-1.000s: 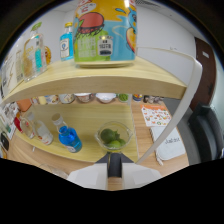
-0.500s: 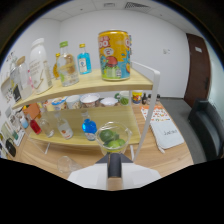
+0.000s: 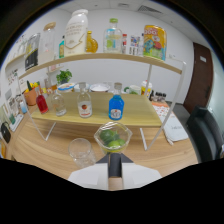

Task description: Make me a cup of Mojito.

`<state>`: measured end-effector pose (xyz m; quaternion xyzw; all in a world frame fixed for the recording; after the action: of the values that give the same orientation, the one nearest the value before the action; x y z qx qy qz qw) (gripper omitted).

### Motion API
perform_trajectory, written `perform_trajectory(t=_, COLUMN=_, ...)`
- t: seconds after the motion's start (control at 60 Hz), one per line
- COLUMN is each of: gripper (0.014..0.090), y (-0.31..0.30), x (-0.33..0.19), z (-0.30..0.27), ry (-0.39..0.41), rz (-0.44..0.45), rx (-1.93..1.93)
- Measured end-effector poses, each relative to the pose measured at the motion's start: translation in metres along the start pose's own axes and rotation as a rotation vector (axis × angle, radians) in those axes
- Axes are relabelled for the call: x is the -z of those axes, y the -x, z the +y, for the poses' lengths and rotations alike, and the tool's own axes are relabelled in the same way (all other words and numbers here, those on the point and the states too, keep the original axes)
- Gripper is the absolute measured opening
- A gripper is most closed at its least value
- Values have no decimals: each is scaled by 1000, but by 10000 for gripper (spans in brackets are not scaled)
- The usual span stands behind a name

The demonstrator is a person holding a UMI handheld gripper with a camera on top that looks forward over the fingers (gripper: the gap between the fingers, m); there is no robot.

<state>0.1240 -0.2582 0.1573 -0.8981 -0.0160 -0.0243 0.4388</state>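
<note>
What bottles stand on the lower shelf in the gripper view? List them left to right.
Red bottle → clear bottle → clear bottle with a red label → blue bottle.

Single wide-angle view only, mounted on the claw (image 3: 115, 167) and looking forward along its body, which fills the bottom of the view. Faces a two-tier wooden shelf (image 3: 100, 59) against a white wall, seen roughly level with the lower board and from a little way back. Closest in: a plastic cup of limes (image 3: 113, 139) just ahead of the claw and an empty glass (image 3: 82, 151) beside it, both on the bench (image 3: 45, 155). Strong fisheye bending at the edges. No second view to overlap with.
</note>
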Motion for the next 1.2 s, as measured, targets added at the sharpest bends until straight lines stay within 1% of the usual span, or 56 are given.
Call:
perform_trajectory(t=0.133, gripper=155, y=-6, x=0, z=-18, ry=-80, rz=97, rx=213)
perform_trajectory(t=0.317, gripper=153, y=-10, x=1, z=-44, ry=-192, rz=256, rx=665)
perform_trajectory(t=0.417, gripper=152, y=-8, x=1, z=-57, ry=-255, rz=321, rx=906)
perform_trajectory(t=0.483, gripper=152, y=-4, x=3, z=-65, ry=-314, rz=355, rx=1065)
perform_trajectory(t=0.6, gripper=152, y=9, x=1, z=-71, ry=-393, rz=379, rx=1313)
perform_trajectory(t=0.767, gripper=152, y=19, x=-1, z=-78, ry=-457, rz=395, rx=1564)
perform_trajectory(t=1.017, gripper=150, y=40, x=-1, z=-74, ry=-504, rz=384, rx=1790)
perform_trajectory(t=1.2, gripper=153, y=38, x=0, z=-74, ry=-487, rz=382, rx=1756)
